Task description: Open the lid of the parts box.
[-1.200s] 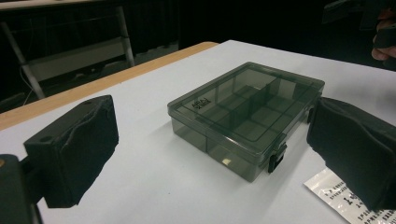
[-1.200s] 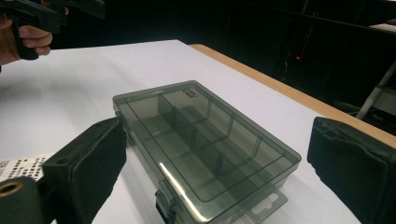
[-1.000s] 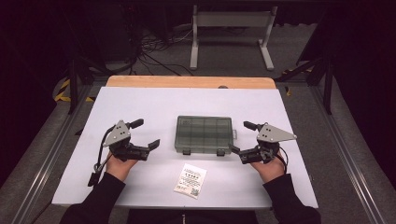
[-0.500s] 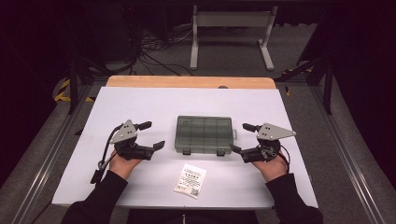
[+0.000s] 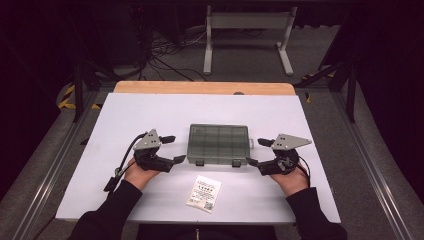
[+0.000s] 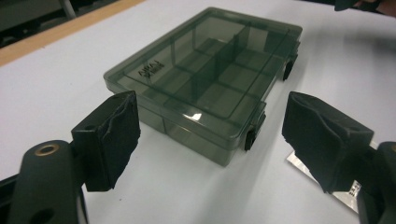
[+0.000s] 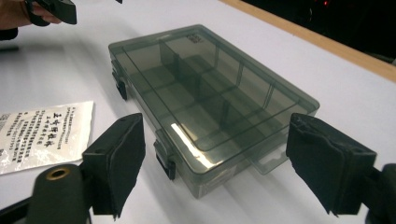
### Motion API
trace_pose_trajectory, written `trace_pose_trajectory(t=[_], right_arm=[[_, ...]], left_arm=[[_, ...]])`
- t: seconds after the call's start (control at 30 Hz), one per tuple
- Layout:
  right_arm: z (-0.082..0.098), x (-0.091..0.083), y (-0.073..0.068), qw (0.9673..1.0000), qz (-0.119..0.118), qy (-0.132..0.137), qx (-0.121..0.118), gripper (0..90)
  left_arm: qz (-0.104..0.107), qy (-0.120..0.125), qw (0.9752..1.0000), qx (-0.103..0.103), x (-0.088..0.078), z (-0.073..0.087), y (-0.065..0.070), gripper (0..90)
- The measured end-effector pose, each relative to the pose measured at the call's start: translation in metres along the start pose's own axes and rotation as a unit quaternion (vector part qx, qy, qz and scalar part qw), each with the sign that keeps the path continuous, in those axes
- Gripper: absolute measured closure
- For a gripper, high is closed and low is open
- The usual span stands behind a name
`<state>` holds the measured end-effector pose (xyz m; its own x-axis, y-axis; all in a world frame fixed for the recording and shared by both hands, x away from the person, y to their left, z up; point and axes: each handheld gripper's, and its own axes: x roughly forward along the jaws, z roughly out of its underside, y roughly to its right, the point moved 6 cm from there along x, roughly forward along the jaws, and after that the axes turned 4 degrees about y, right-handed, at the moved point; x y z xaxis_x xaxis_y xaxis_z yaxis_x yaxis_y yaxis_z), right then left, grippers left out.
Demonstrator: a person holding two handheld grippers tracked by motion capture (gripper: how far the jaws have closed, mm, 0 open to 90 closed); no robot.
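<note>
White surface (image 5: 150, 115) across the middle of the high view. On it, at centre, closed smoky-grey compartment box (image 5: 218, 144) — lid down, latches toward the lower edge. Just below the box, flat on the surface, small white printed packet (image 5: 204, 193). Left of the box, left gripper (image 5: 173, 149), fingers apart and just been closing, nothing between them, near corner of the box ahead. Right of the box, right gripper (image 5: 256, 152) — fingers likewise apart, just been closing, not touching the box.
</note>
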<state>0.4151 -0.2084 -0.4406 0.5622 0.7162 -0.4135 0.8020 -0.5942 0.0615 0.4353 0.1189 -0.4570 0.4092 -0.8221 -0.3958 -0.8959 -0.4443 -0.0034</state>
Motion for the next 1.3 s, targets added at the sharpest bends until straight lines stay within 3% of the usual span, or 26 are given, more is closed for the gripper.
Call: trace_pose_trajectory(t=[0.57,0.87,1.3], right_arm=[[0.025,0.014,0.002,0.9983,-0.012,-0.055,0.017,21.3],[0.033,0.019,0.001,0.9970,-0.018,-0.073,0.018,24.3],[0.034,0.016,0.001,0.9972,-0.016,-0.072,0.013,40.6]], left_arm=[[0.019,-0.069,0.9975,0.004,0.022,0.021,0.002,21.1],[0.018,-0.088,0.9960,0.006,0.028,0.027,0.001,23.1],[0.027,-0.084,0.9958,0.026,0.026,0.027,0.005,48.2]])
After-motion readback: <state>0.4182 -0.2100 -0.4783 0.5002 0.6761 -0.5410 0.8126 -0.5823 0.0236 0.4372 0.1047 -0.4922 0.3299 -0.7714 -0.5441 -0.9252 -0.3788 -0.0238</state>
